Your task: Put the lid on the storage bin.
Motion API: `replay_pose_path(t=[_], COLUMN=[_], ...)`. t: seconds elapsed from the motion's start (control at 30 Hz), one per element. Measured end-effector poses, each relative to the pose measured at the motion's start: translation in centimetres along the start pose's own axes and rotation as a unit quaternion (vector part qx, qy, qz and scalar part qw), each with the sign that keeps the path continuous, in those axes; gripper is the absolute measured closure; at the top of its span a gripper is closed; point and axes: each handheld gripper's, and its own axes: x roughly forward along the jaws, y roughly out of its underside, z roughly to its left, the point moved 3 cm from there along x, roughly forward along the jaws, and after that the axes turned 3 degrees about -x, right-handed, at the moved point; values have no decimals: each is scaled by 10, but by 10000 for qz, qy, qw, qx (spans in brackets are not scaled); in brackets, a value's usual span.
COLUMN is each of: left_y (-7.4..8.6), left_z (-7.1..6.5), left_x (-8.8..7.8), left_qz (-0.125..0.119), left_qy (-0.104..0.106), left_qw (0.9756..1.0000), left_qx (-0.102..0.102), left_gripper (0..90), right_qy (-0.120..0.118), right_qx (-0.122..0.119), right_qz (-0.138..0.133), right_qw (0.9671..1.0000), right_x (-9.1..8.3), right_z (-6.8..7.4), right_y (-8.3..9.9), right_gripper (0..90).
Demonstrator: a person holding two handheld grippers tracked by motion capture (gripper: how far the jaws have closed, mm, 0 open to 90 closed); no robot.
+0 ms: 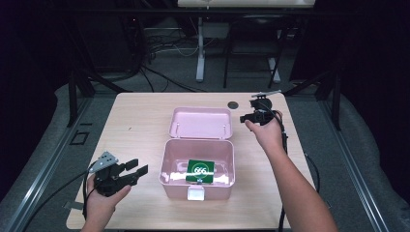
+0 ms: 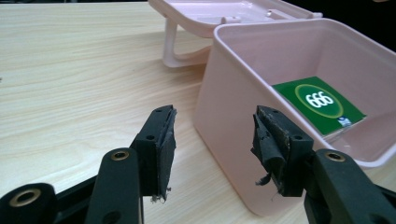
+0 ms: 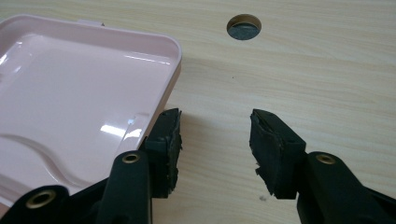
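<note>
1. A pink plastic box (image 1: 197,180) stands open at the middle of the light wooden tabletop (image 1: 140,121), towards the person's side.
2. Its lid (image 1: 200,123) is swung back and lies flat behind the box, inner face up; in the left gripper view the lid's handle loop hangs down to the tabletop.
3. A green card (image 1: 200,171) printed with "666" in a white ring lies on the floor of the box, towards the front wall.
4. A white latch (image 1: 196,193) sits at the middle of the box's front wall.
5. The left hand-held gripper (image 1: 137,170) is held low over the tabletop just left of the box, pointing towards it. Its jaws stand apart with nothing between them, and the box's near corner lies just ahead of them in the left gripper view.
6. The right hand-held gripper (image 1: 245,118) is held just right of the lid, near the far right part of the tabletop. Its jaws stand apart and clamp nothing; in the right gripper view one jaw is right beside the lid's edge, over bare wood.
7. A round hole (image 3: 243,26) in the tabletop lies beyond the right hand-held gripper, just past the lid's corner.
</note>
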Motion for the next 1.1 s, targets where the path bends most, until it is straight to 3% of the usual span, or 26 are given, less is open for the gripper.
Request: replay_pose_path(t=[0.33,0.53,0.87,1.1], left_y=[-2,-6,-13,-15], left_z=[2,-7,-25,-37], left_x=[4,3,7,11], left_qz=[81,74,58,138], left_qy=[-29,132,366,551], left_qw=[10000,9999,9990,9977], left_qx=[-33,54,251,362], left_gripper=[505,517,570,617], right_qy=[-128,-248,-163,-133], right_qx=[-149,11,-137,-104], right_qz=[-72,-1,81,117], right_qw=[9998,9997,9997,9998], right_x=[-10,-9,-3,2], right_z=[2,0,10,20], right_y=[16,17,5,-8], right_gripper=[538,552,577,578])
